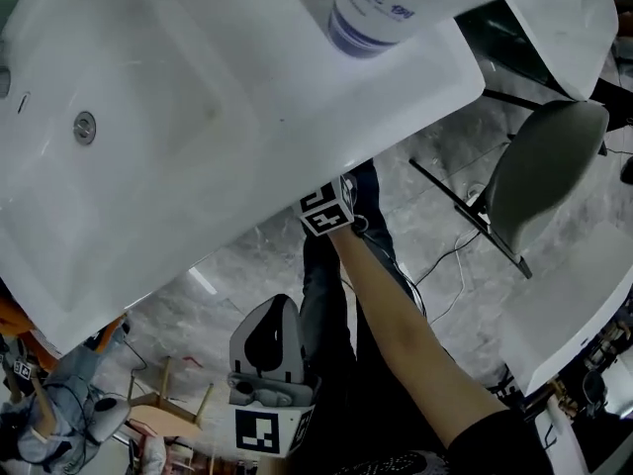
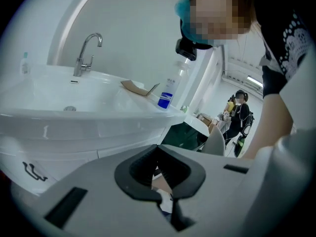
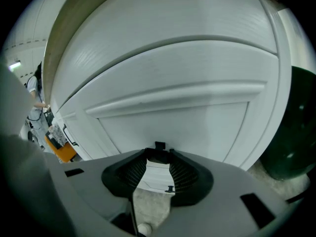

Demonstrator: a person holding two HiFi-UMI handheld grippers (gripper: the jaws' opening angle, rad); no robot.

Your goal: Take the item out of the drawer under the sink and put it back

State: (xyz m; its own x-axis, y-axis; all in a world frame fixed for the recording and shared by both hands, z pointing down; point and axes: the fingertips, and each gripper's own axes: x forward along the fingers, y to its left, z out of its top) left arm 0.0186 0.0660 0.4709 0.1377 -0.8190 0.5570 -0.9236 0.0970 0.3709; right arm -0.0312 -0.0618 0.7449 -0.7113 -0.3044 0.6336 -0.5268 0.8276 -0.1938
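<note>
The white sink (image 1: 148, 117) fills the upper head view, and the cabinet below it is hidden there. In the right gripper view, the white drawer front (image 3: 173, 117) under the sink stands close ahead and looks closed. My right gripper (image 3: 158, 154) is at that front, its jaws pinched on a small black handle (image 3: 159, 145). In the head view only its marker cube (image 1: 326, 209) shows at the sink's edge. My left gripper (image 1: 275, 315) is held low near the body, away from the cabinet, shut and empty (image 2: 157, 149). No item from the drawer is visible.
A blue-labelled bottle (image 1: 371, 13) stands on the sink's rim, and a faucet (image 2: 86, 53) and a piece of cardboard (image 2: 136, 87) are also on the sink. A grey chair (image 1: 539, 171) and floor cables lie to the right. Another person (image 2: 239, 115) stands far off.
</note>
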